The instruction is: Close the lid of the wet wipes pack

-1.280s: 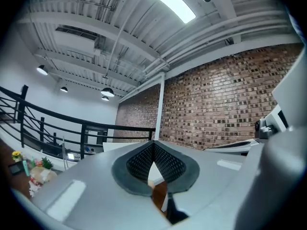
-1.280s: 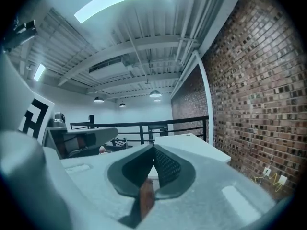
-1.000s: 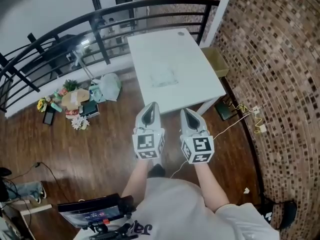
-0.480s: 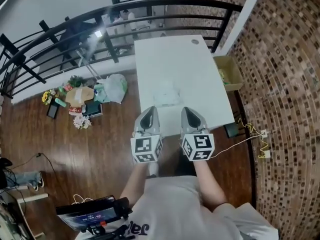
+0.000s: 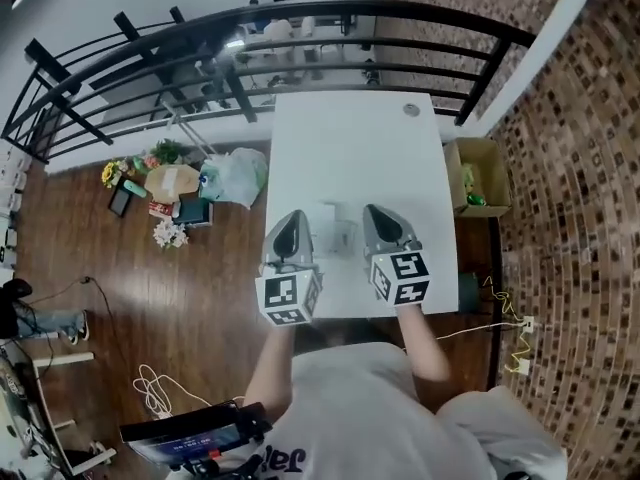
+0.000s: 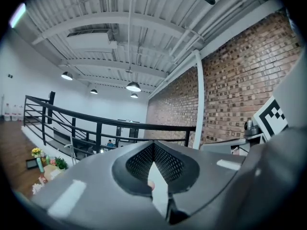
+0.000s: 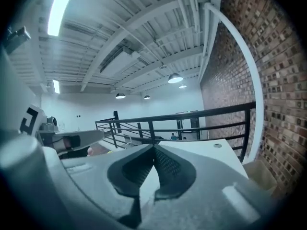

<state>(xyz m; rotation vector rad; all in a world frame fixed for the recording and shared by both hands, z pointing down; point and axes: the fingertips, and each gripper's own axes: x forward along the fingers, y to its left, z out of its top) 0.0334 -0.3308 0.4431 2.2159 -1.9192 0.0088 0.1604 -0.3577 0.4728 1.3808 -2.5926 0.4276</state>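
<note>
Since a second ago we have come up to the white table (image 5: 350, 138). Our left gripper (image 5: 296, 218) hangs over its near edge, jaws together and empty. The wet wipes pack (image 5: 340, 230) lies just ahead between both grippers. Our right gripper (image 5: 373, 213) is likewise closed and empty. We judge this still the approach; next, a tip must press the lid down.

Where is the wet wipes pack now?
Head view: wet wipes pack on the white table, near half, between the left tool and right tool.

No text, label or number can be read anywhere.
</note>
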